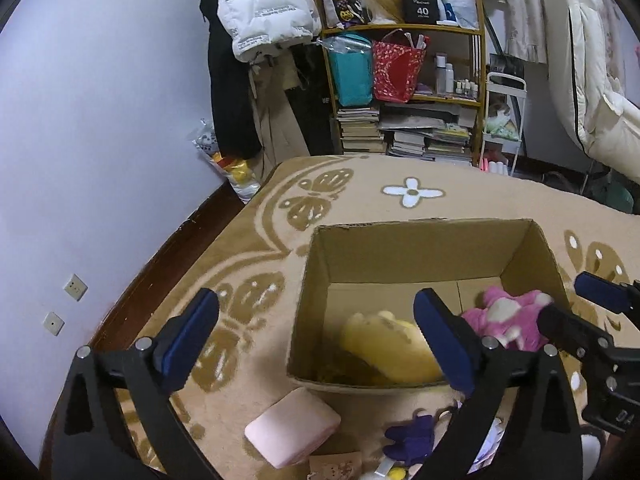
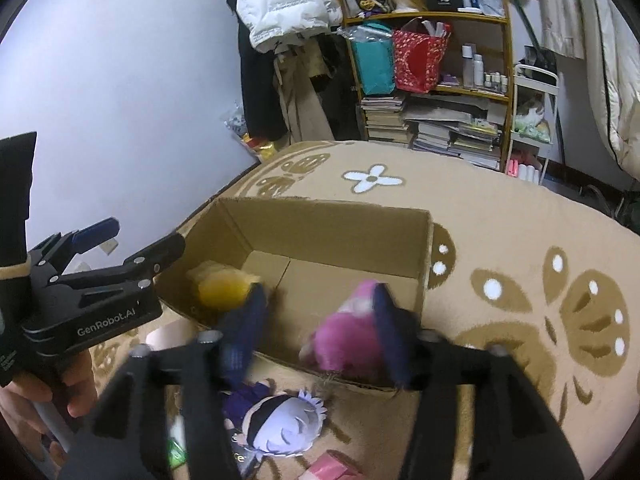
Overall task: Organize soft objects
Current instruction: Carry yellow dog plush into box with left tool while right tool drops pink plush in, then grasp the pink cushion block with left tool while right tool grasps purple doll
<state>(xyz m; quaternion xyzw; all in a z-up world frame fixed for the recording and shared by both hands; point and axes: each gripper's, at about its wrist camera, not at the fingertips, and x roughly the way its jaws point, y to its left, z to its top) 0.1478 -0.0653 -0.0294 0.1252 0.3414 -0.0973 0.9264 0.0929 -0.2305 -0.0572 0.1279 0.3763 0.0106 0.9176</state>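
Both grippers, left [image 1: 316,338] and right [image 2: 318,332], stand open and empty over the box [image 1: 424,240]; lift straight up, clear of the pink toy [image 1: 508,318].

The room was dim under flat, bluish indoor light, its source perhaps overhead and out of frame. Shadows were soft inside the cardboard box [image 1: 420,256]. Both fisheye views bent hard at the edges, with dark corners. In the right wrist view the right gripper [image 2: 316,336] was motion-blurred.

home bedroom; rug [image 1: 360,184]; cluttered bookshelf [image 1: 404,92]; hanging coats [image 1: 260,12]
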